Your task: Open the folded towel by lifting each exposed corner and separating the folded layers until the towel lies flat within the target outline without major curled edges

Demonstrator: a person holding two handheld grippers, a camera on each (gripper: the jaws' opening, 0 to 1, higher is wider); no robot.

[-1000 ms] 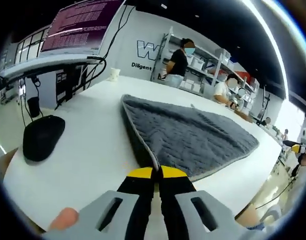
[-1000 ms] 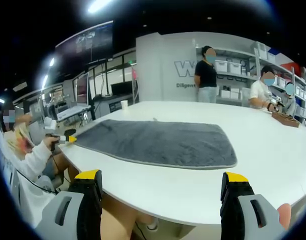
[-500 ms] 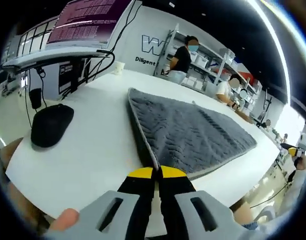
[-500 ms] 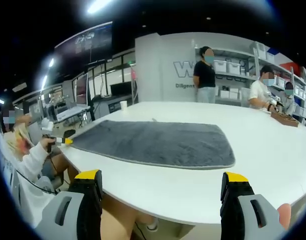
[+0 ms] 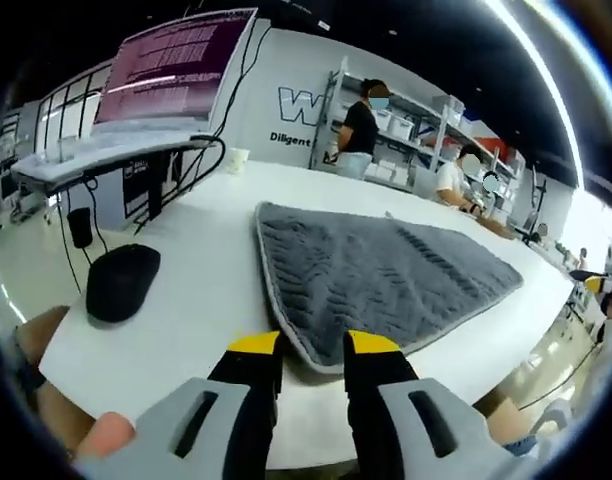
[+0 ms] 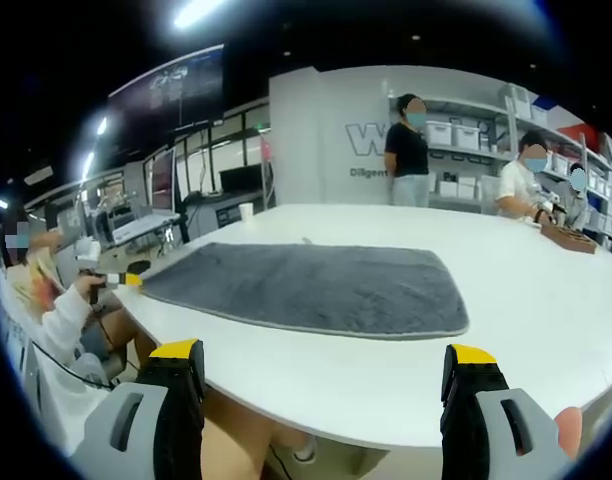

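Observation:
A grey quilted towel (image 5: 376,270) lies spread flat on the white table (image 5: 196,260), with its near corner pointing at my left gripper (image 5: 314,345). The left jaws stand a little apart, and that corner rests on the table just ahead of the gap, free of both jaws. In the right gripper view the same towel (image 6: 316,285) stretches across the table, and the left gripper (image 6: 131,281) shows at its left corner in a person's hand. My right gripper (image 6: 326,355) hangs wide open off the table's near edge, well short of the towel, with nothing between its jaws.
A black mouse (image 5: 123,283) lies left of the towel. A paper cup (image 5: 236,160) stands at the back, under a tilted monitor (image 5: 176,65). People (image 6: 410,150) stand and sit by shelves beyond the table. A wooden box (image 6: 571,238) sits at the far right.
My left jaws have parted and let go of the towel corner, which now lies on the table. The right gripper has stayed where it was.

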